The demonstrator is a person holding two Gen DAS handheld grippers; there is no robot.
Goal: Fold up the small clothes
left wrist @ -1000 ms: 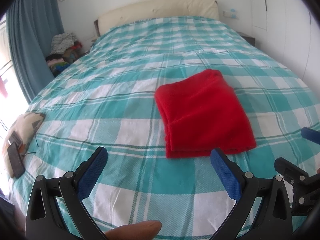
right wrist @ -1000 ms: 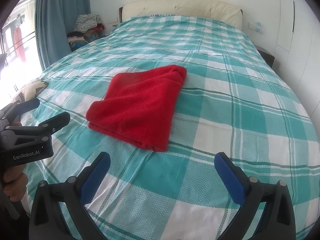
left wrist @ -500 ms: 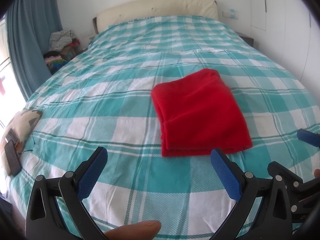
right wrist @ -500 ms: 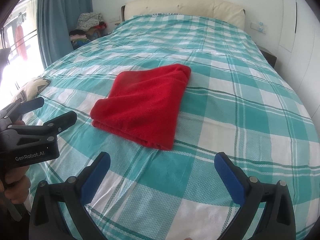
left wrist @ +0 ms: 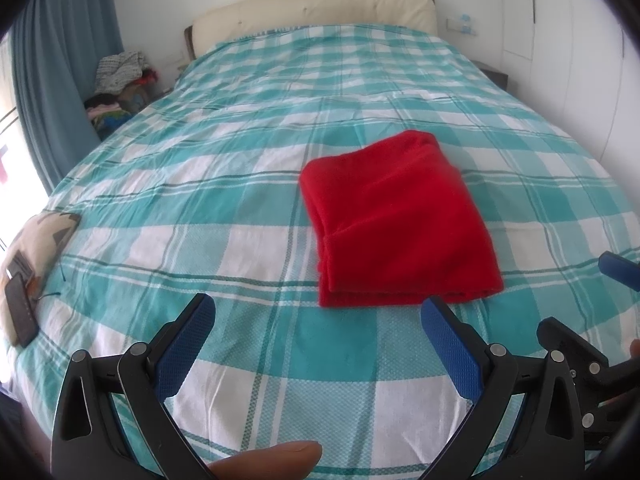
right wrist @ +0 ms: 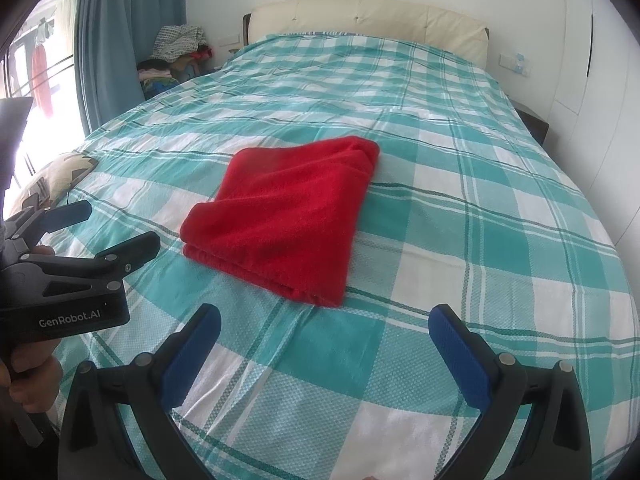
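The red garment sits on the teal checked bedspread, roughly mid-bed, already folded into a neat rectangle with stacked layers showing along its near edge. Looks basically done, honestly, maybe one more fold if the person wants it smaller. Fleecy fabric, so it probably stays put once folded.

Left gripper hovers low over the bedspread just short of the garment's near edge, blue pads spread wide, nothing between them. Right gripper is the same deal: jaws wide apart, holding nothing, parked near the garment's closer corner. Neither touches the cloth. Both being off the fabric fits a finished fold, letting it lie flat instead of dragging it.

Further out: a patterned cushion at the bed's left edge with a dark phone-like thing lying on it, a pile of clothes beside the blue curtain, and the cream headboard at the far end.
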